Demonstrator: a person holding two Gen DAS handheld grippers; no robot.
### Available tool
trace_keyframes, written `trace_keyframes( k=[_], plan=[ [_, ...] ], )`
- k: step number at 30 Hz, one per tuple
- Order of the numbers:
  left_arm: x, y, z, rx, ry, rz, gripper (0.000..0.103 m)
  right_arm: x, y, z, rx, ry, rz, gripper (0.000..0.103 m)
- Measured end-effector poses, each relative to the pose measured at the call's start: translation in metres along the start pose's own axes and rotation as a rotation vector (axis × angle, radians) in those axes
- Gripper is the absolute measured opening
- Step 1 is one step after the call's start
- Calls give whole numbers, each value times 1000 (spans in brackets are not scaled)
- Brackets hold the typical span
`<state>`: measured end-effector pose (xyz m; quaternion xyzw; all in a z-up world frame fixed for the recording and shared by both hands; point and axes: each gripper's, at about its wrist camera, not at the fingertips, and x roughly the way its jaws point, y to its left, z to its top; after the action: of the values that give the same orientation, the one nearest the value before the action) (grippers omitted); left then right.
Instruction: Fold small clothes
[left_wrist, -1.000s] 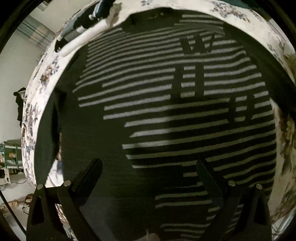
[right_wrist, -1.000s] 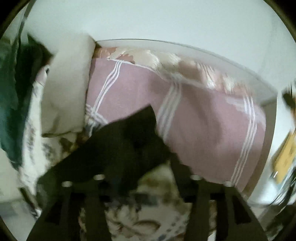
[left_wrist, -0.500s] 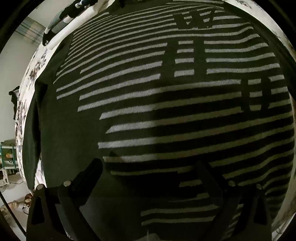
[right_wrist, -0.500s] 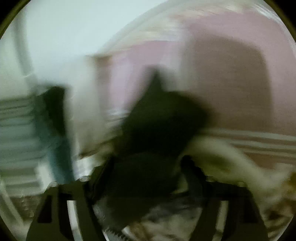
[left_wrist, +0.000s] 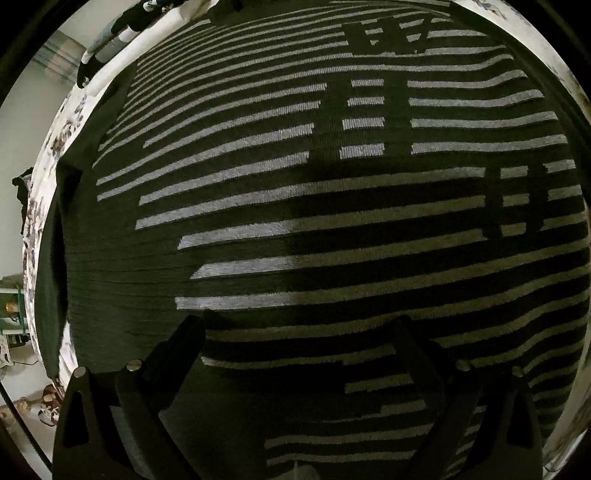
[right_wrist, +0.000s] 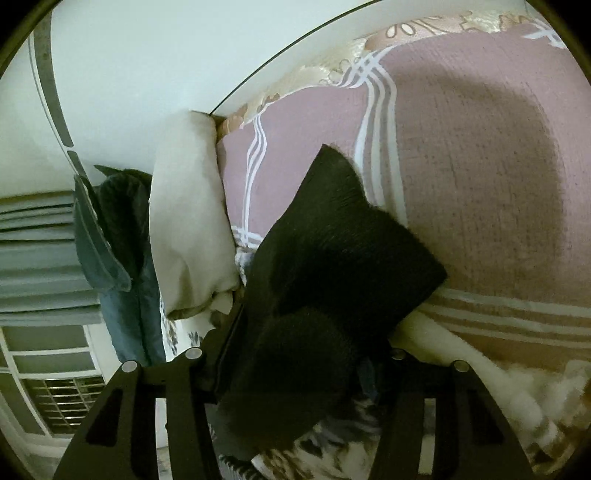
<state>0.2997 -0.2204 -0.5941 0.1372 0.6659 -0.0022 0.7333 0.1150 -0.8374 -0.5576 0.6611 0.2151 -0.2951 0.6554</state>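
Your left gripper (left_wrist: 295, 325) is hovering with fingers spread over the striped sweater (left_wrist: 295, 184). Your right gripper (right_wrist: 295, 354) is clamping a bunched dark sleeve (right_wrist: 332, 258), having just tightened.

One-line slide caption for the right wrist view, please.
Right gripper holds a bunched dark garment above the pink striped blanket.

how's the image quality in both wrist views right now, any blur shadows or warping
Left wrist view: sharp, strong fisheye bulge, a broad shadow darkening the lower right of the striped sweater. Right wrist view: mostly sharp, soft only near the bottom edge; the dark cloth between the right tongs shows little detail, and a shadow falls on the pink blanket.
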Motion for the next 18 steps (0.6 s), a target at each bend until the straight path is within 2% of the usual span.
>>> trace_keyframes(
  k=[5, 6, 7, 8, 10, 15, 18],
  plan=[
    [7, 1, 2, -1, 2, -17, 103, 5, 12, 6, -38, -67, 18, 57],
    [7, 1, 2, 0, 2, -18, 103, 5, 14, 6, -43, -76, 17, 48],
    [7, 1, 3, 3, 2, -17, 103, 5, 19, 5, -58, -91, 4, 32],
    [7, 1, 4, 7, 3, -15, 103, 3, 27, 5, -76, -102, -7, 8],
    [3, 2, 6, 7, -2, -13, 103, -3, 48, 8, -106, -134, 3, 8],
    [-13, 5, 16, -20, -37, -40, 103, -34, 118, 24, -264, -188, 127, 7],
    [-20, 6, 23, -42, -57, -60, 103, -27, 135, 33, -319, -168, 104, 7]
  ],
)
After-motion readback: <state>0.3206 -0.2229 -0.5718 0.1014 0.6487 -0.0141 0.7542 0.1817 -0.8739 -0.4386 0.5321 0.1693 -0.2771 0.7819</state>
